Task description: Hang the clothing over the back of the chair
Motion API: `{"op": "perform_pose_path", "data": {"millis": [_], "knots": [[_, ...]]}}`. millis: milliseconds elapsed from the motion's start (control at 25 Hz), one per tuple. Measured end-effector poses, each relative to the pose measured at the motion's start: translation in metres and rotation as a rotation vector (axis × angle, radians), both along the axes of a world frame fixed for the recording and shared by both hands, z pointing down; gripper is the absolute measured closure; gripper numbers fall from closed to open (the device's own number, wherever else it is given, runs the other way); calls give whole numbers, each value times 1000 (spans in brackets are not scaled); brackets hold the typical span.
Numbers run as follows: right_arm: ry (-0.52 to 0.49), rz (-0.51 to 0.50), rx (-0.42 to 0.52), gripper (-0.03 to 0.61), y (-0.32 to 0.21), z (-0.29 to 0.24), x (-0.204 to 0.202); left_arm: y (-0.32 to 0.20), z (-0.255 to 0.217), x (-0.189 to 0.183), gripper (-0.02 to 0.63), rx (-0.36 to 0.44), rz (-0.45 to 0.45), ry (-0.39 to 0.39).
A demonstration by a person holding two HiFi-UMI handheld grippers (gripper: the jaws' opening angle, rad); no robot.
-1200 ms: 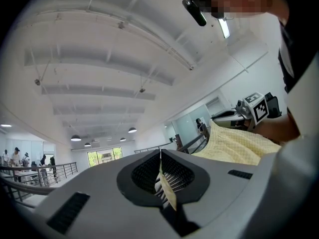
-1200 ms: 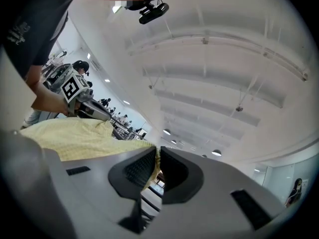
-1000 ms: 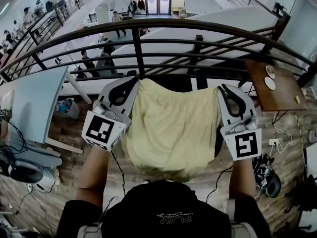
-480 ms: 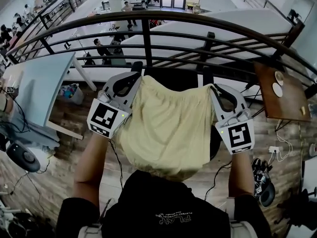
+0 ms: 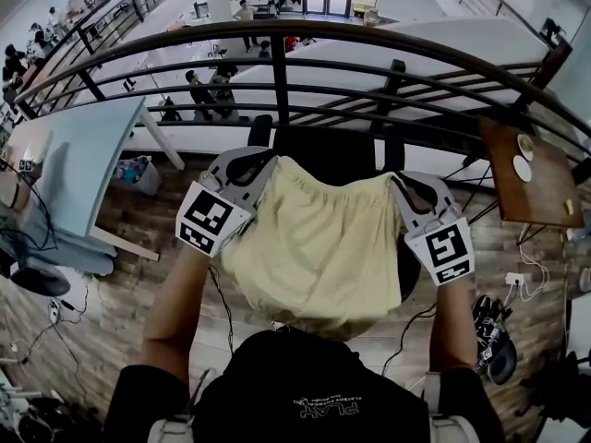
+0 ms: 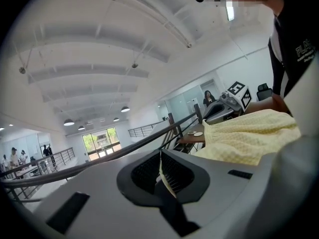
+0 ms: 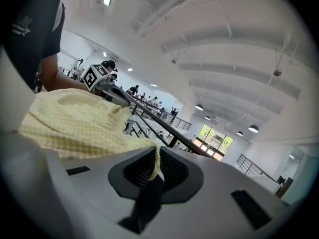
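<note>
Both the left claw (image 5: 257, 161) and right claw (image 5: 400, 184) clamp top corners of the yellow clothing (image 5: 319, 247), spreading it wide, likely to drape over the chair back (image 5: 323, 146).

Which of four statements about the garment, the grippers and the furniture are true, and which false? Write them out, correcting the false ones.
1. Both the left gripper and the right gripper have their jaws shut on the garment. True.
2. The garment is blue. False: it is pale yellow.
3. A black chair stands beyond the garment. True.
4. The brown table is bare. False: small white dishes sit on it.
</note>
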State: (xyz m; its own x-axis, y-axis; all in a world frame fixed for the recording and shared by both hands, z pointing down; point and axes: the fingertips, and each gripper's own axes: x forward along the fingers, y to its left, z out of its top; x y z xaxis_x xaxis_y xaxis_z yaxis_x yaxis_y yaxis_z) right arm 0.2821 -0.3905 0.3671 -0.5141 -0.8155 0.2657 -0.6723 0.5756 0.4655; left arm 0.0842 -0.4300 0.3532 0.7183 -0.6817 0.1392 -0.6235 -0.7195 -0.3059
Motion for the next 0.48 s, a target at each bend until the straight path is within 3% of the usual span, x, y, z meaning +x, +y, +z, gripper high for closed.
{"op": "perform_pose_path", "data": {"millis": [480], "knots": [[-95, -62, -105, 538, -4, 17, 7, -6, 23, 9, 594, -91, 55, 6]]}}
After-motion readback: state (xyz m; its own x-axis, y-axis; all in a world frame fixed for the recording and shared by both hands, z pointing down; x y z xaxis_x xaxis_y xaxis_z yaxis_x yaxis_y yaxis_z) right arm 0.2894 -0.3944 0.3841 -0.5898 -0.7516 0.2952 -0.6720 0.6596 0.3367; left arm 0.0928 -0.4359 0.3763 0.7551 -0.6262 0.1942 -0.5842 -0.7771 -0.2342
